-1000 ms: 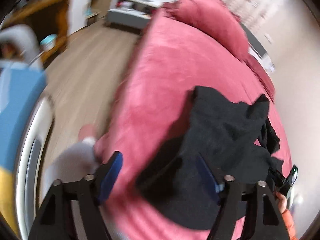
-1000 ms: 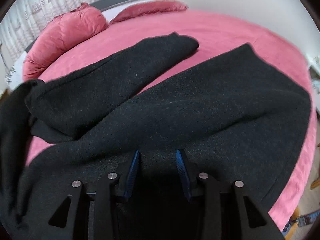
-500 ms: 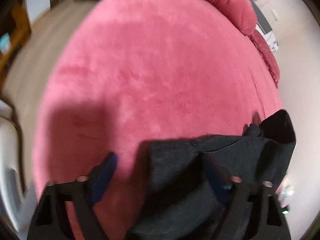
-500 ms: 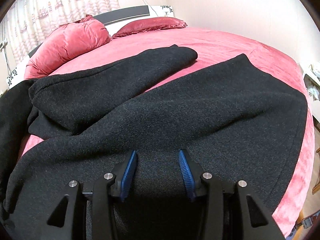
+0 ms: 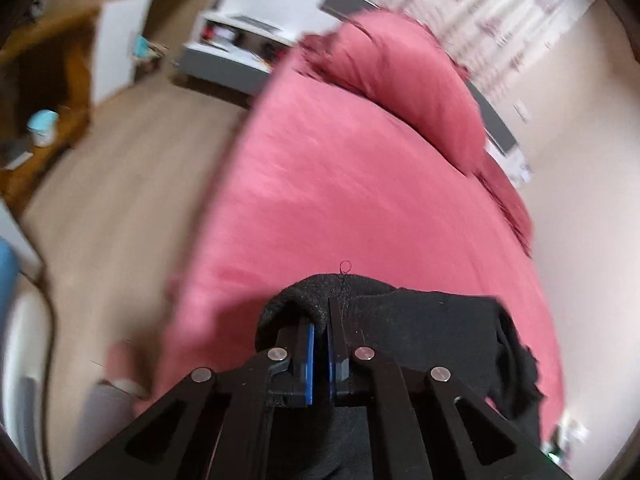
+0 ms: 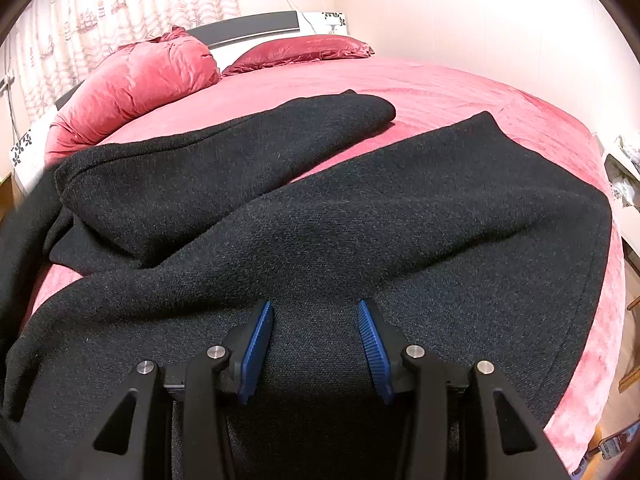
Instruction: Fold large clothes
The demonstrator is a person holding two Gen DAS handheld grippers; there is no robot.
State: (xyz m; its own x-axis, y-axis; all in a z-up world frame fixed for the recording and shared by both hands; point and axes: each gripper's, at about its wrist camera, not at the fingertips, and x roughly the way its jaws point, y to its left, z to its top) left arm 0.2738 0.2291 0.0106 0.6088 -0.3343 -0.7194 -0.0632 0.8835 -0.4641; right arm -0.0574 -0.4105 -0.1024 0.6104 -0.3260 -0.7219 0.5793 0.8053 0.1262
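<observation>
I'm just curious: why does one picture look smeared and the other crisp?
Left wrist view: the floor and pink bed streak with motion blur, while the left gripper stays sharp. Right wrist view: the black coat is crisp; fisheye bends both.

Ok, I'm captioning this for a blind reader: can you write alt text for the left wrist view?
The left gripper is shut on a fold of a black garment at the near edge of a pink bed. A pink pillow lies at its far end, with wooden floor to the left.
</observation>
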